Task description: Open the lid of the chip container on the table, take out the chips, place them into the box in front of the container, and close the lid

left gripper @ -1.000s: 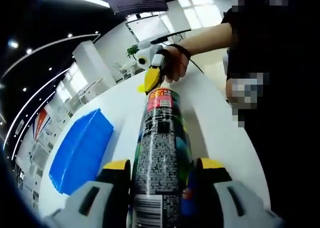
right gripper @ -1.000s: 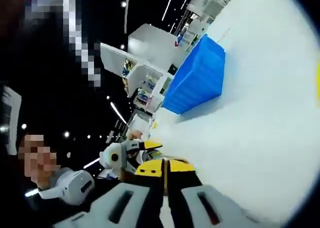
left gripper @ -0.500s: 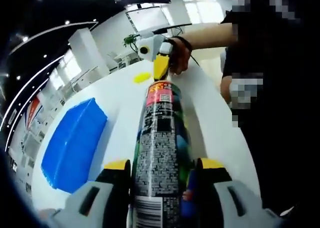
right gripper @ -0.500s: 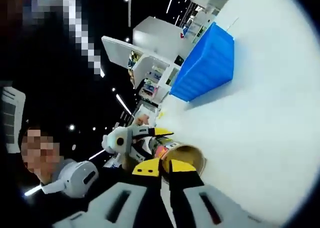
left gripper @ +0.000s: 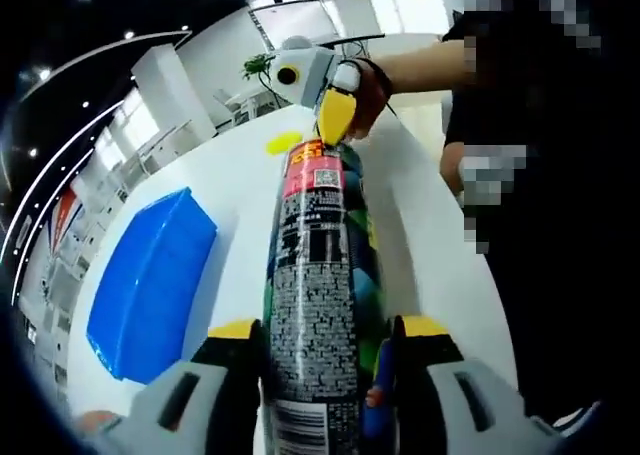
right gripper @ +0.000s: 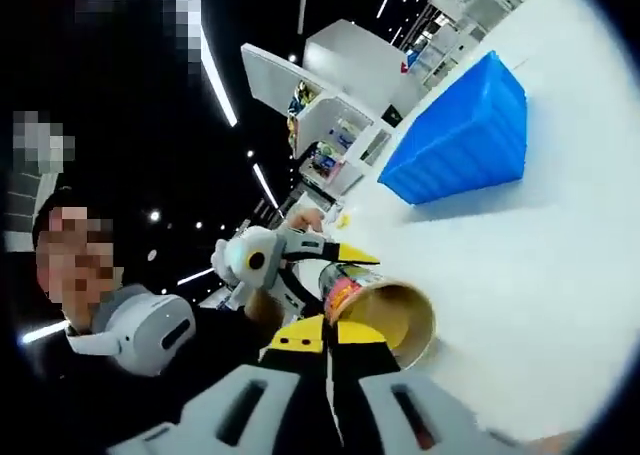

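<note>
In the left gripper view, the left gripper (left gripper: 322, 347) rises from the bottom of the frame, its yellow-tipped jaws clamped on either side of the chip can (left gripper: 320, 275). The can runs lengthwise from the bottom centre up toward the upper middle, lying over the white counter (left gripper: 420, 245). Its far end, with a red band, sits in the upper middle, where the yellow tip of the right gripper (left gripper: 333, 125) touches or nearly touches it. A person's hand (left gripper: 368, 95) holds that gripper at upper centre. A small yellow lid (left gripper: 283, 142) lies flat on the counter just left of the can's far end. The blue box (left gripper: 150, 280) rests on the counter at the left of the frame, beside the can but apart from it.

In the right gripper view, the right gripper (right gripper: 330, 337) comes up from the bottom centre with its jaws pressed together, nothing visible between them. Just above and right of its tips is the open mouth of the chip can (right gripper: 385, 320), facing the camera, its pale inside showing. The left gripper (right gripper: 290, 255) holds the can from the left of centre. The blue box (right gripper: 460, 140) sits in the upper right on the counter (right gripper: 540, 295).
</note>
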### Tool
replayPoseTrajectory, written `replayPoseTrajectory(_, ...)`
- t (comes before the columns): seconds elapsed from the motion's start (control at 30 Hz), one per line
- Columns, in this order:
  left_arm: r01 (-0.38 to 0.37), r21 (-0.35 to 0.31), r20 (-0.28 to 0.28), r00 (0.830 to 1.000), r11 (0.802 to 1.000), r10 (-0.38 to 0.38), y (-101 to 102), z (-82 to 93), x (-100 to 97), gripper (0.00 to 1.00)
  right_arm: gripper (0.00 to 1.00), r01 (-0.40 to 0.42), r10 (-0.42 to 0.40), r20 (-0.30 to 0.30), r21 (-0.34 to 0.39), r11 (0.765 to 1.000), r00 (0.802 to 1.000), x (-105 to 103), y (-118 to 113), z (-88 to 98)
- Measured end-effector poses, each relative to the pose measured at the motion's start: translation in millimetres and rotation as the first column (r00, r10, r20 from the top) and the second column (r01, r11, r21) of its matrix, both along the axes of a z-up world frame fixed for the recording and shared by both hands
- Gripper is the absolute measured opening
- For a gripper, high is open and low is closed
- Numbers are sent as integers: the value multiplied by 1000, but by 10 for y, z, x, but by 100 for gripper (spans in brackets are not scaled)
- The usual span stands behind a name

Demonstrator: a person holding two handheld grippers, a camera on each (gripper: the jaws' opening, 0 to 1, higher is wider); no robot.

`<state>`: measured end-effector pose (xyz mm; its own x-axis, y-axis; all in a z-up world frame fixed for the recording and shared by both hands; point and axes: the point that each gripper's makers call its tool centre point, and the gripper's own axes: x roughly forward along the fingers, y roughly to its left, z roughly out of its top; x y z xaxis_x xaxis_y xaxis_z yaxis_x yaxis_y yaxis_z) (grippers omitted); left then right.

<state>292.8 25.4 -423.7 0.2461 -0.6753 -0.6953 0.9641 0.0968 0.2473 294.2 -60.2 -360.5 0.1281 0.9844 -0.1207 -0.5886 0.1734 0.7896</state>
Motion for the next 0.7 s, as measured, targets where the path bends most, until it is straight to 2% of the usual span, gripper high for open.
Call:
replayPoseTrajectory(0.03, 1, -1, -1, 1000, 1000, -1, 5, 14, 0, 54, 0, -25, 27, 22, -59, 998, 999, -23, 10, 49)
replayPoseTrajectory(0.1, 1, -11, 6, 1000, 1000, -1, -1, 38, 5, 53, 0, -28, 36, 56, -126, 992, 998, -18, 57, 189)
replayPoseTrajectory(0.17, -2, -61, 26, 1000, 998, 3, -35, 114, 41, 53, 0, -39, 48, 65, -138, 990, 997, -33, 123, 362)
replayPoseTrajectory(0.2, -5, -93, 17, 1000, 996, 6, -58, 148, 39, 53, 0, -45, 56, 70, -149, 988, 996, -34, 144, 442)
replayPoseTrajectory(0.27, -16, -157, -14, 1000, 987, 14, -97, 207, 29, 53, 0, -43, 66, 94, -232, 972, 993, -12, 183, 563)
replayPoseTrajectory(0.3, -20, -195, -12, 1000, 981, 18, -120, 241, 40, 53, 1, -47, 84, 117, -286, 957, 990, -2, 213, 633)
replayPoseTrajectory(0.37, -40, -246, -17, 999, 968, 37, -136, 284, 66, 53, 1, -38, 104, 174, -349, 936, 979, 20, 300, 758)
replayPoseTrajectory(0.47, -63, -349, -22, 998, 935, 59, -154, 358, 92, 53, 1, -46, 136, 193, -411, 910, 972, 14, 434, 876)
replayPoseTrajectory(0.53, -90, -405, -34, 996, 910, 83, -144, 387, 118, 53, 1, -38, 150, 203, -467, 883, 968, 45, 542, 951)
replayPoseTrajectory(0.6, -112, -466, -40, 994, 878, 106, -129, 417, 150, 53, 1, -36, 179, 223, -526, 850, 958, 58, 663, 1000)
replayPoseTrajectory(0.63, -114, -478, -40, 993, 871, 108, -127, 423, 152, 53, 1, -46, 205, 228, -556, 830, 952, 62, 736, 1029)
replayPoseTrajectory(0.67, -116, -513, -50, 993, 850, 106, -124, 436, 139, 53, 2, -54, 220, 222, -577, 815, 950, 54, 784, 1042)
replayPoseTrajectory(0.7, -118, -532, -55, 993, 838, 105, -119, 443, 133, 53, 2, -68, 247, 218, -604, 794, 944, 32, 862, 1051)
